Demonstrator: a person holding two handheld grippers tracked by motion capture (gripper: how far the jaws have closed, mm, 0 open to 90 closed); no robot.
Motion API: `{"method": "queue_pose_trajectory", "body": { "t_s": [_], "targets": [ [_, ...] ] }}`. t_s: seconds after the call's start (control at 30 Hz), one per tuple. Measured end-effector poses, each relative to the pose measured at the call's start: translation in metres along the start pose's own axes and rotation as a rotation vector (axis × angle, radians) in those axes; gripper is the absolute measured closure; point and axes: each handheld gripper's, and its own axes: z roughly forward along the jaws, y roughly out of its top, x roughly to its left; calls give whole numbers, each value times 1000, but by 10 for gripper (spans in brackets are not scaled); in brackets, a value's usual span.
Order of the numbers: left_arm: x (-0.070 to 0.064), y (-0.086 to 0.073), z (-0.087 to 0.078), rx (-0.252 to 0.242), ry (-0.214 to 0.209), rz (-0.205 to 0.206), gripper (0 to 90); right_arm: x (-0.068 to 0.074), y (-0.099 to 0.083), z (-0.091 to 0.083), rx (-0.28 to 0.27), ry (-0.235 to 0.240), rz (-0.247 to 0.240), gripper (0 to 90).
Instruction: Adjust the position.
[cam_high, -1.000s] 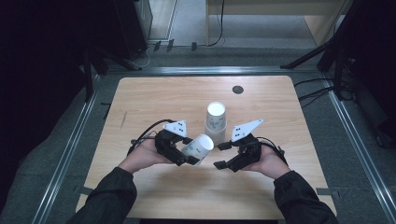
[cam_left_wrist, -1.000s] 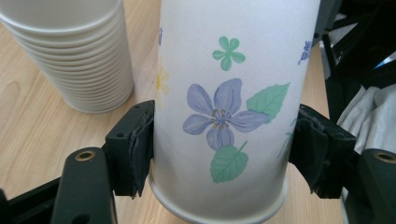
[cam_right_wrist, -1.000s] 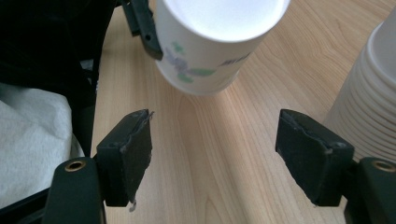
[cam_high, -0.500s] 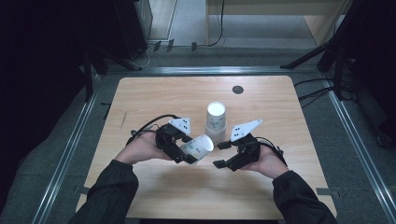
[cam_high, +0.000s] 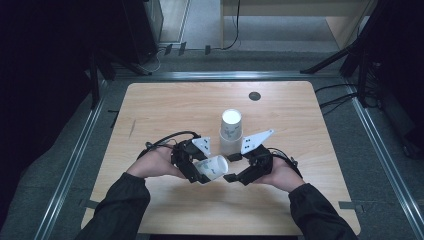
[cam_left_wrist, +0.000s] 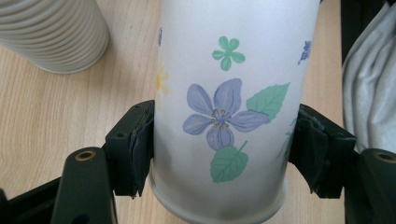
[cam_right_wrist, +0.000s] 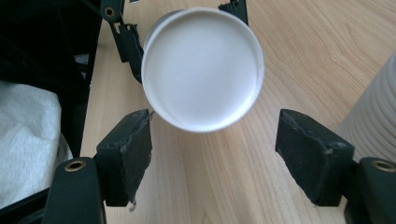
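A white paper cup (cam_high: 213, 166) printed with flowers (cam_left_wrist: 219, 112) lies on its side between the jaws of my left gripper (cam_high: 201, 174), which is shut on it near the rim. Its white base (cam_right_wrist: 202, 69) faces my right gripper (cam_right_wrist: 215, 149), whose jaws stand open just short of the cup with bare table between them. In the high view the right gripper (cam_high: 234, 177) sits directly right of the held cup. A stack of upside-down paper cups (cam_high: 230, 131) stands on the wooden table (cam_high: 165, 110) just behind both grippers.
The ribbed side of the cup stack (cam_left_wrist: 51, 32) rises close at the upper left of the left gripper view and at the right edge (cam_right_wrist: 373, 126) of the right gripper view. A small dark round disc (cam_high: 254, 96) lies near the table's far edge. Metal rails (cam_high: 70, 165) border the table.
The left gripper with the cup has shifted slightly toward the right gripper, so the cup's base now lies nearer the open right jaws. The cup stack has not moved.
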Motion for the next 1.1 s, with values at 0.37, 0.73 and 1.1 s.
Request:
{"method": "queue_pose_trajectory", "body": {
  "t_s": [0.37, 0.73, 1.1],
  "targets": [
    [-4, 6, 12, 48, -5, 20, 292, 3, 3, 14, 12, 21, -25, 279],
    [-7, 9, 16, 44, -18, 39, 290, 8, 6, 21, 31, 56, -46, 339],
    [-4, 7, 15, 31, -43, -7, 168, 7, 8, 17, 30, 57, -48, 350]
  ]
}}
